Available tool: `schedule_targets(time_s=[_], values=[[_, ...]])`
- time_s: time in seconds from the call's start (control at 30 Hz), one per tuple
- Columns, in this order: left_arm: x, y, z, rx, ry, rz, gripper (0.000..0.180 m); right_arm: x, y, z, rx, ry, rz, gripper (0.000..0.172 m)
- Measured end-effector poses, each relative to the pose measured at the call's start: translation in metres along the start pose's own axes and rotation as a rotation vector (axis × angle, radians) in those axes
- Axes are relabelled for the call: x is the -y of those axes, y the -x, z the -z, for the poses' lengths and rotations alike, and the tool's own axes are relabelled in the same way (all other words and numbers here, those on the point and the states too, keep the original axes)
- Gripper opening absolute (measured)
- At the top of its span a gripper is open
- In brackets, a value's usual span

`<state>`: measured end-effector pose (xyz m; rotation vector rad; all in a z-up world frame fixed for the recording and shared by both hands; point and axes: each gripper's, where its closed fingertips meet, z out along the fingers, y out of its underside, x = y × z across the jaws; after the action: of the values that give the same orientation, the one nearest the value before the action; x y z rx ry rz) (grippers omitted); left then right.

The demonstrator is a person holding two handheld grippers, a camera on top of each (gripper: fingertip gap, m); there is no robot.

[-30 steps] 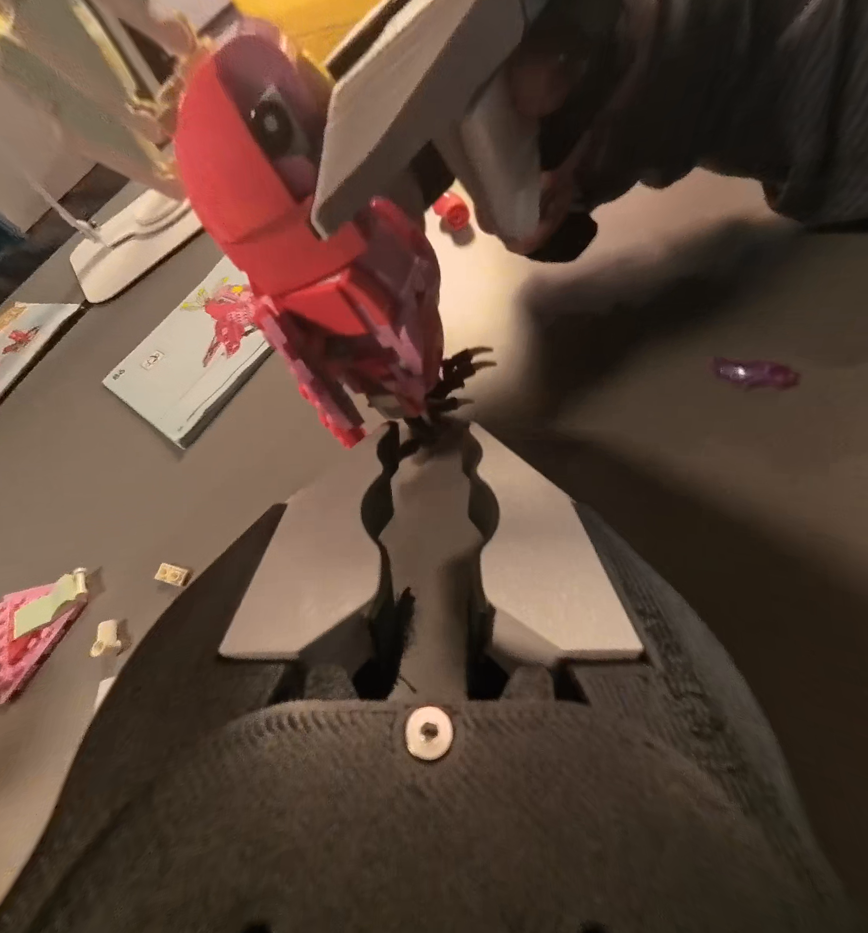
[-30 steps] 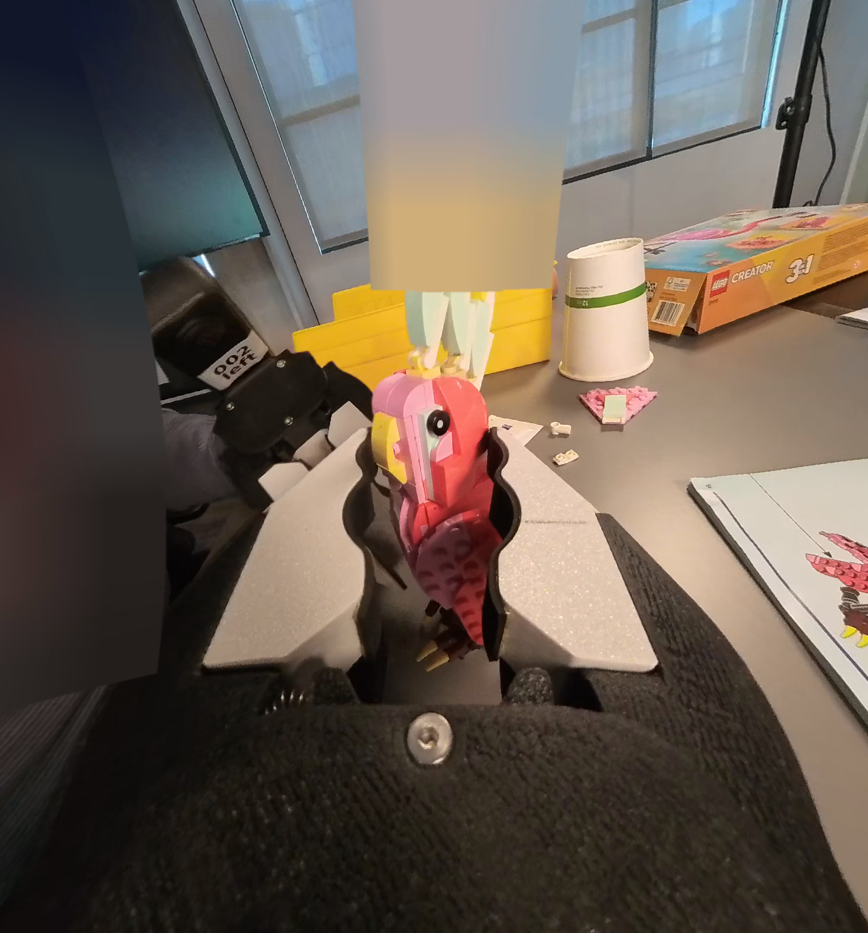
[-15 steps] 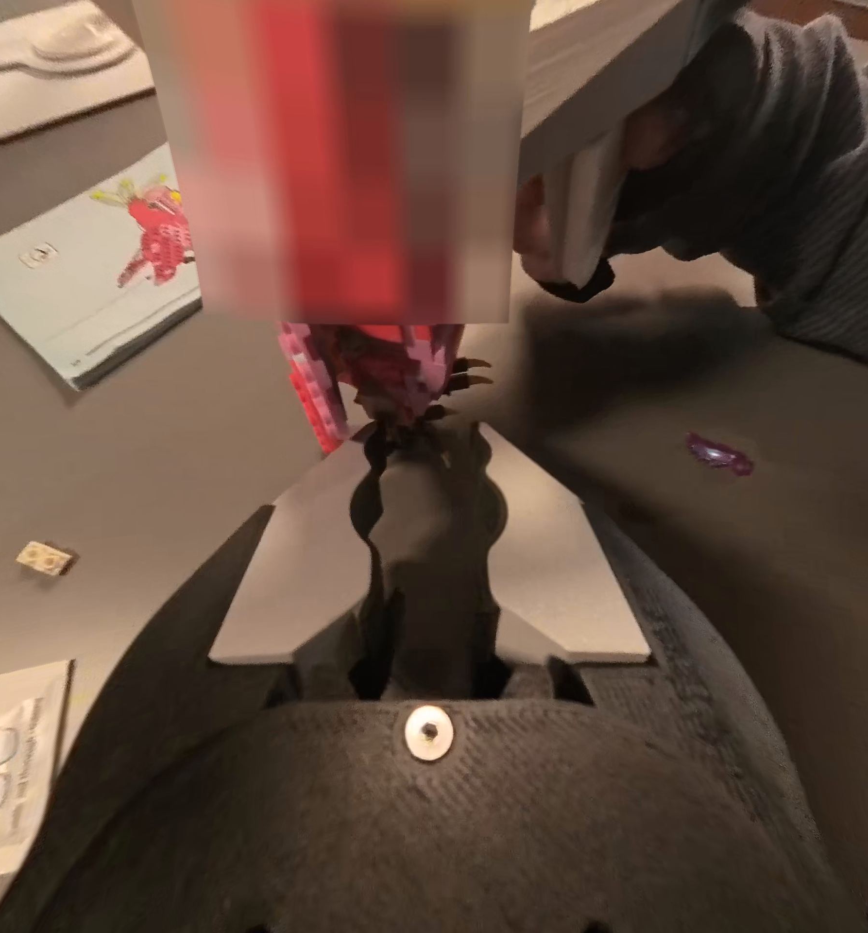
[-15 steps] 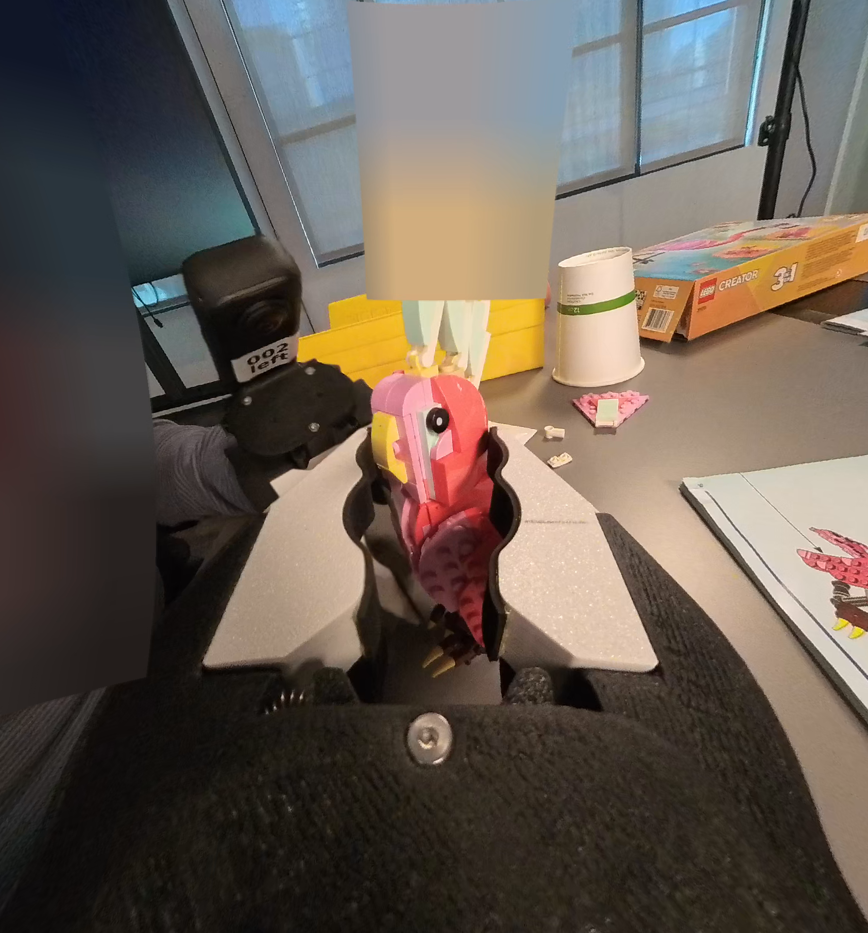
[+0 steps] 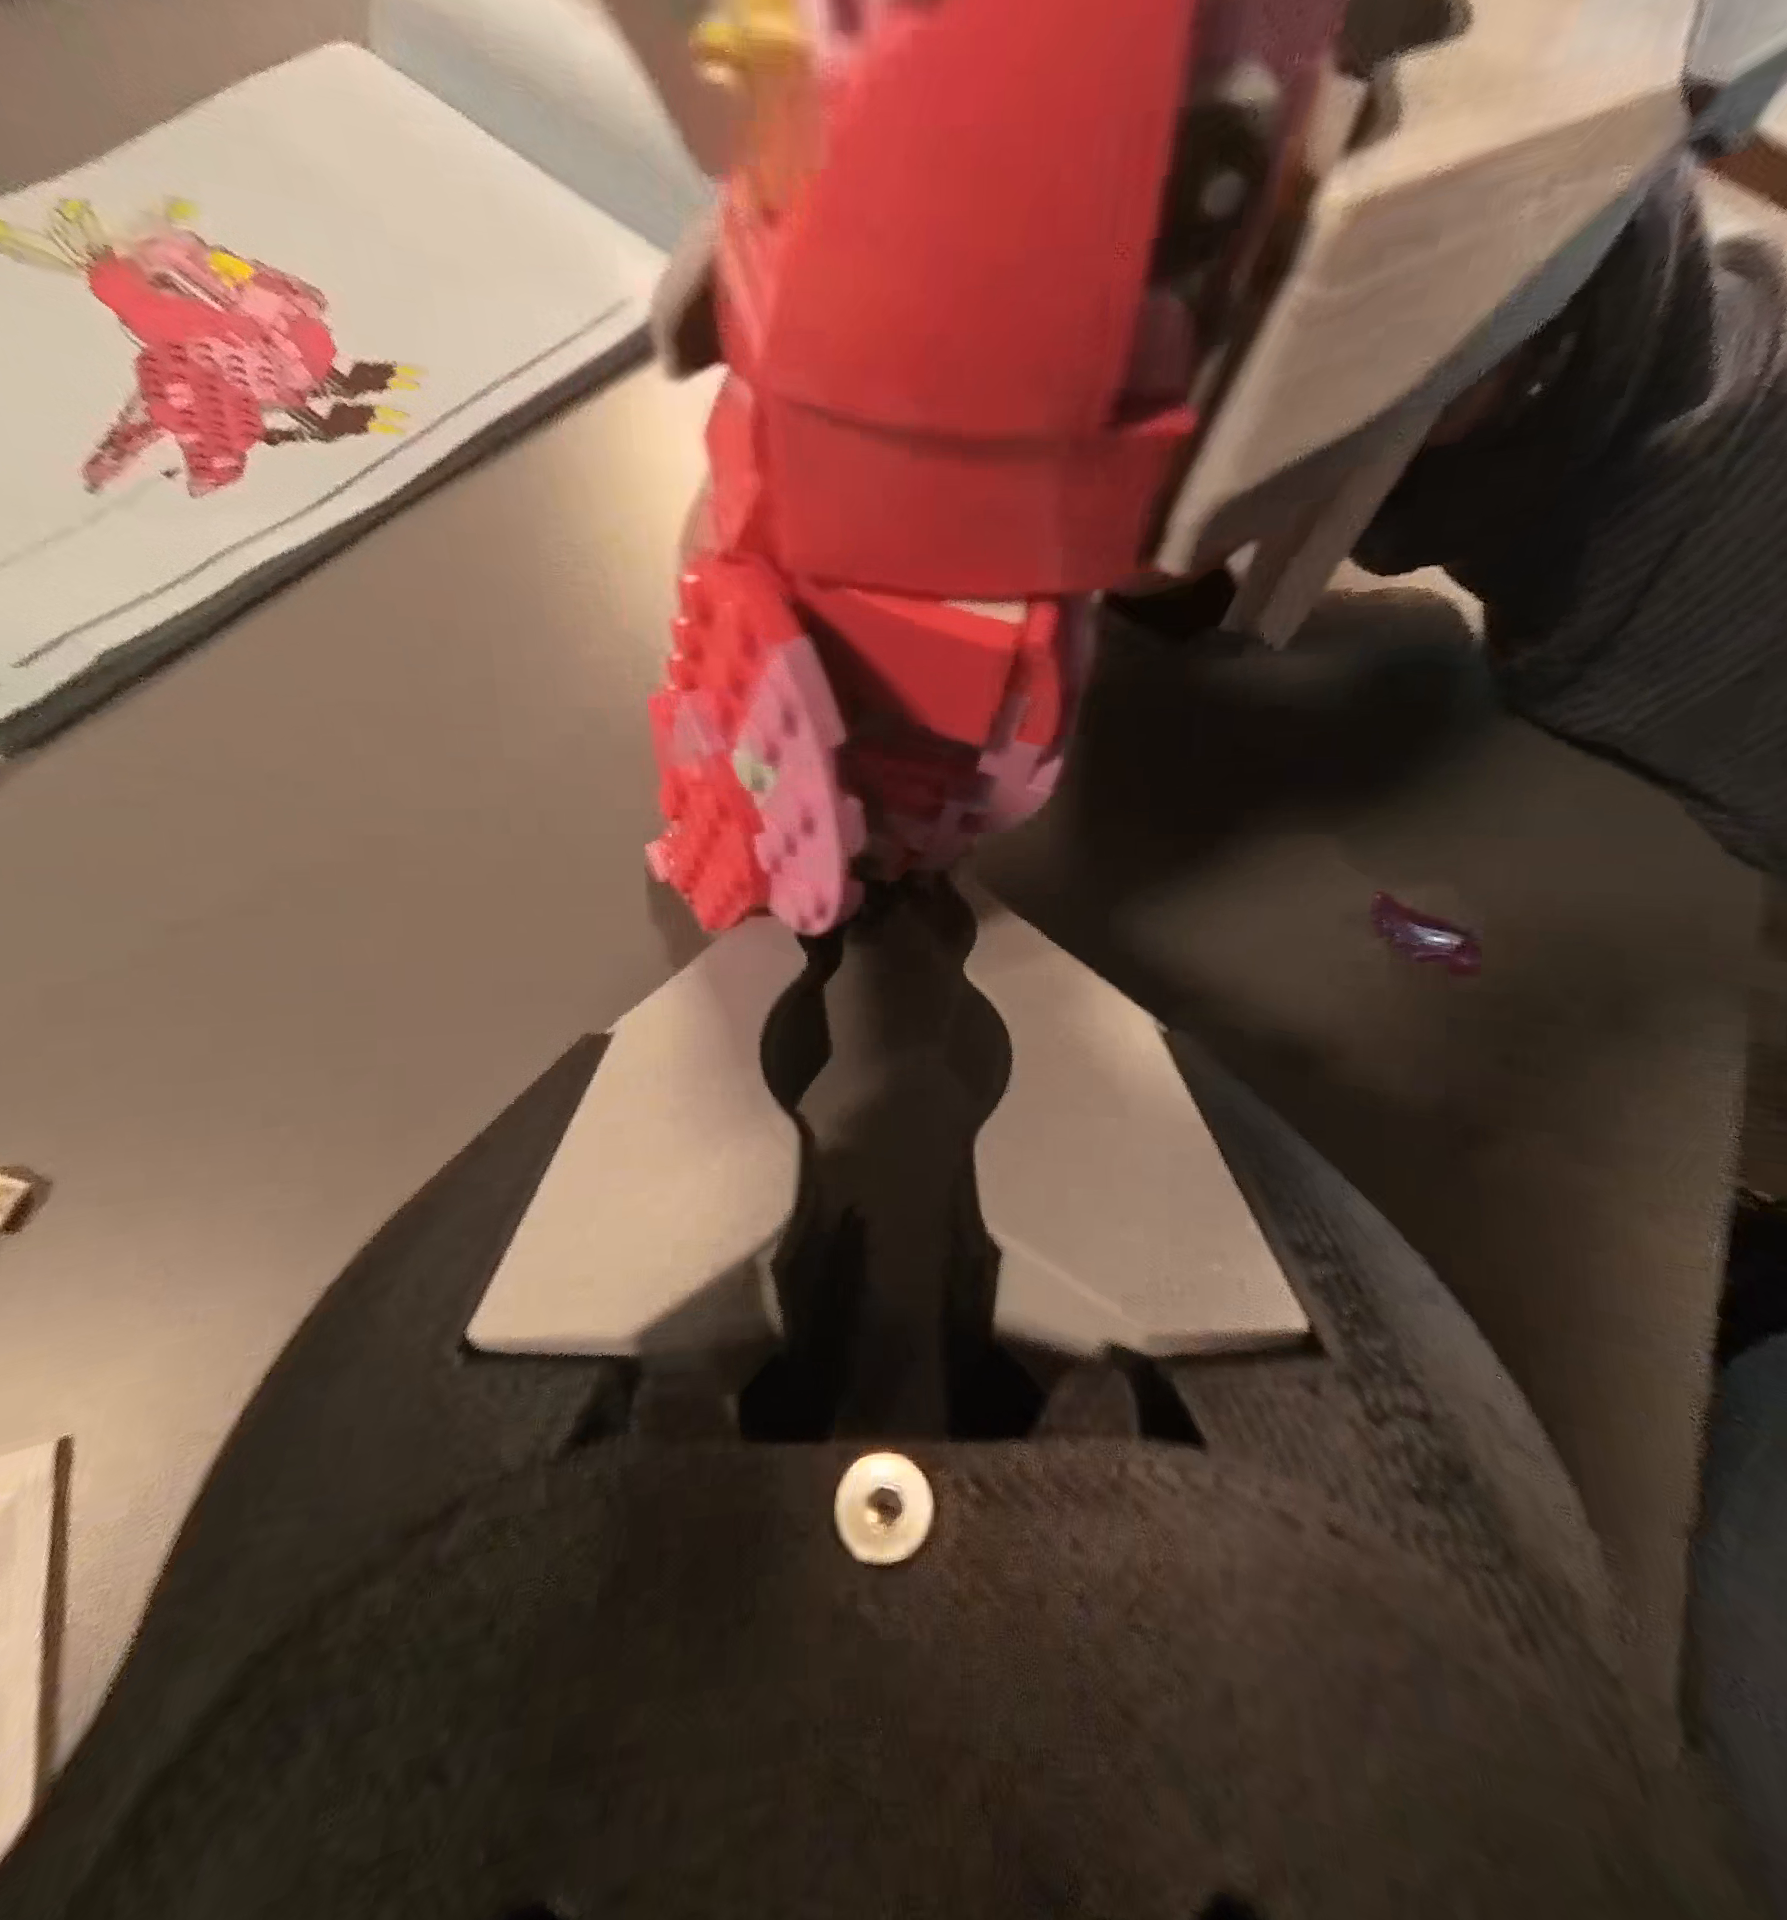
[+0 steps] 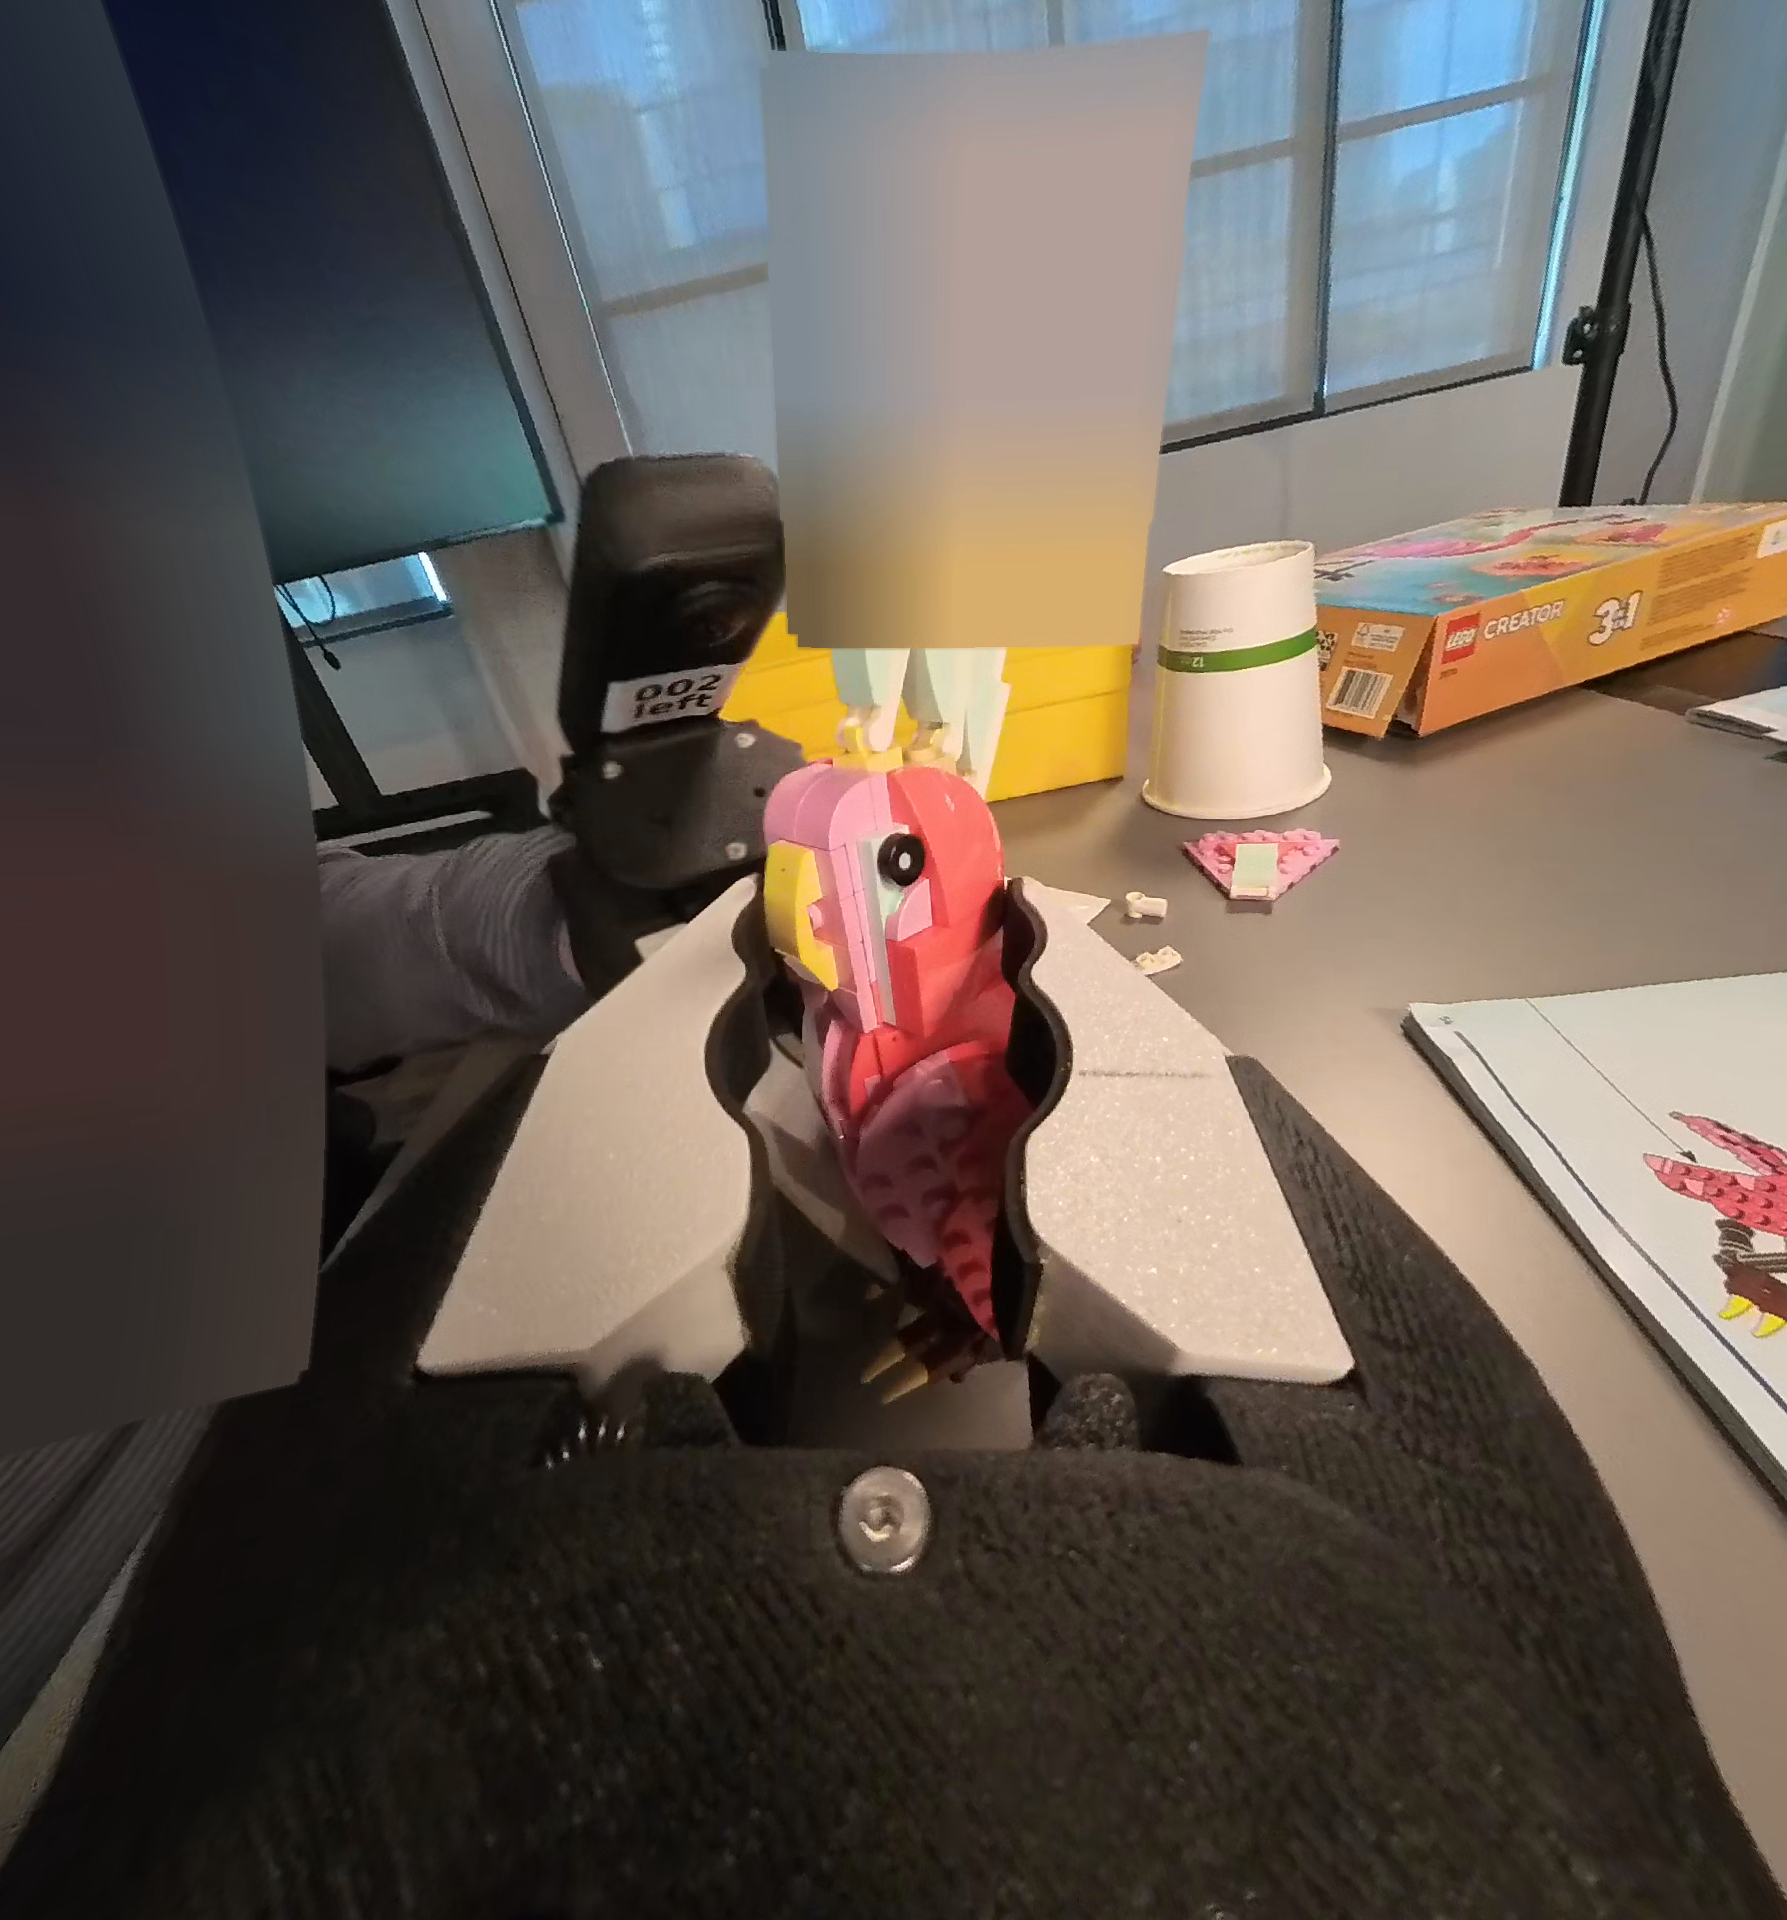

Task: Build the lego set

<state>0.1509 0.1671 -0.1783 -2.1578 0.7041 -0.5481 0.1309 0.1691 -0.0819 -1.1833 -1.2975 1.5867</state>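
Between the right gripper (image 6: 884,997) pads, a pink-red brick bird (image 6: 899,1039) is clamped upright above the grey table (image 6: 1440,935). Left gripper (image 5: 894,925), tips nearly closed at the bird's dark feet; grip unclear w/ blur. Booklet (image 5: 276,343) nearby.

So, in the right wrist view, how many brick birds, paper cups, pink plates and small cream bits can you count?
Bird: 1
Cup: 1
Pink plate: 1
Cream bits: 2
Total: 5
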Motion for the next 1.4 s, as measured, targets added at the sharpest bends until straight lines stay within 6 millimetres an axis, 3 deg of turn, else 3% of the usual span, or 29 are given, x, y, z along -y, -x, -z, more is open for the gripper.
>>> schedule_targets(time_s=[0.2,0.4,0.63,0.87,1.1,1.4], values=[[-0.004,-0.006,0.002,-0.133,0.044,0.051,0.016,-0.002,0.003,0.001,0.008,-0.007,0.026,0.042],[-0.012,-0.006,0.019,-0.059,0.052,-0.057,0.025,-0.001,0.005,0.005,-0.011,-0.027,0.071,0.042],[-0.019,0.004,0.039,-0.031,0.013,-0.029,0.026,-0.001,0.006,0.011,-0.006,-0.024,0.062,0.043],[-0.009,-0.005,0.031,-0.008,-0.057,-0.087,0.028,0.000,0.004,0.015,-0.018,-0.032,0.063,0.047],[-0.013,-0.007,0.027,0.018,-0.026,-0.138,0.034,0.000,0.004,0.016,-0.017,-0.025,0.065,0.046],[0.003,0.013,0.041,0.120,-0.088,-0.125,0.049,-0.003,0.006,0.017,0.010,-0.010,0.045,0.048]])
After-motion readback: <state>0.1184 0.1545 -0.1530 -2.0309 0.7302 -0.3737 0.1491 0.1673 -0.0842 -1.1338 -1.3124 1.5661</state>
